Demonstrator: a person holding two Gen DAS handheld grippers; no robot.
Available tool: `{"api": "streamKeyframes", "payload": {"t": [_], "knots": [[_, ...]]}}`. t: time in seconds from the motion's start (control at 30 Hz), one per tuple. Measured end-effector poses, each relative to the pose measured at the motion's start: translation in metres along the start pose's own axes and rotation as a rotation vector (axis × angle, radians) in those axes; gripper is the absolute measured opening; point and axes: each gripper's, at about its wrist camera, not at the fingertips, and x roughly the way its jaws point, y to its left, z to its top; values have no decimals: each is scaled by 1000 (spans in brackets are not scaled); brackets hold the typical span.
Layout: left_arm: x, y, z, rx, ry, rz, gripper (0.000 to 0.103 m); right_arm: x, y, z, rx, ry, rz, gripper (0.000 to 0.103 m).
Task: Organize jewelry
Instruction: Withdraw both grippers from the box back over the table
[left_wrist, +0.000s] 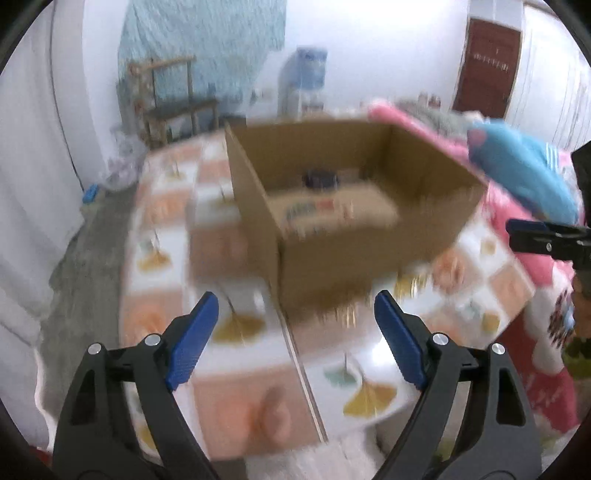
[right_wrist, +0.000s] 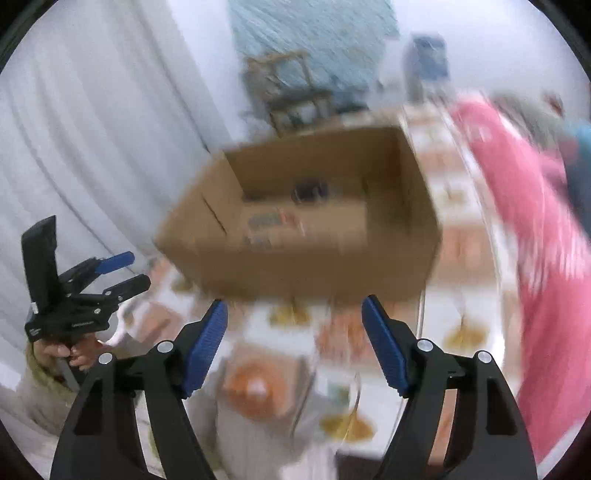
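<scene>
1. Left tool (left_wrist: 295, 314): blue pads spread wide, nothing between them, hanging over the table (left_wrist: 236, 373) near its 6 o'clock edge.
2. Right tool (right_wrist: 293, 321): pads also spread wide and gripping nothing, over the table at 6 o'clock of the box.
3. Cardboard box (left_wrist: 369, 254) sits open-topped on the patterned tablecloth, at 12 o'clock of both tools, apart from them. Both views are motion-blurred.
4. Inside the box: a small dark item (left_wrist: 319, 179) on the floor toward the far wall, possibly the jewelry holder; too blurred to tell. A flat printed carton (left_wrist: 332, 214) lies just in front of it.
5. No loose jewelry can be made out anywhere on the table; blur hides small detail.
6. Pink cloth (left_wrist: 532, 258) lies at 3 o'clock of the box, with a blue cloth (left_wrist: 524, 173) on top of it.
7. In the right wrist view the left tool shows at 9 o'clock, held in a hand (right_wrist: 70, 354), fingers apart.
8. Background: wooden chair (left_wrist: 173, 99) and water dispenser (left_wrist: 303, 81) by the far wall.
</scene>
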Motion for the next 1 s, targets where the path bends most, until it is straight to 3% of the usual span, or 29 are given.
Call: {"api": "streamKeyframes", "payload": {"t": [0.07,0.17,0.27,0.4,0.47,0.57,0.67,1.0], "knots": [[18,-9,-16,29,40,55,83,15,-4,-22,54,41,-26,73],[28,-12,-23,35,36,90,83,17,-5,-29,82,36,-38,73],[27,-4,-13,14,-25,90,83,8,-3,-15,65,-23,-50,73],[33,12,0,-11,-88,164,83,4,-6,10,94,-77,-42,72],[41,22,6,-40,-78,190,83,11,-12,20,132,-77,-34,60],[44,32,8,-78,-75,153,85,25,-17,25,182,-70,-4,46],[47,38,7,-78,-75,137,85,37,-18,29,194,-70,2,39],[50,40,6,-82,-86,147,85,42,-14,37,179,-87,14,35]]}}
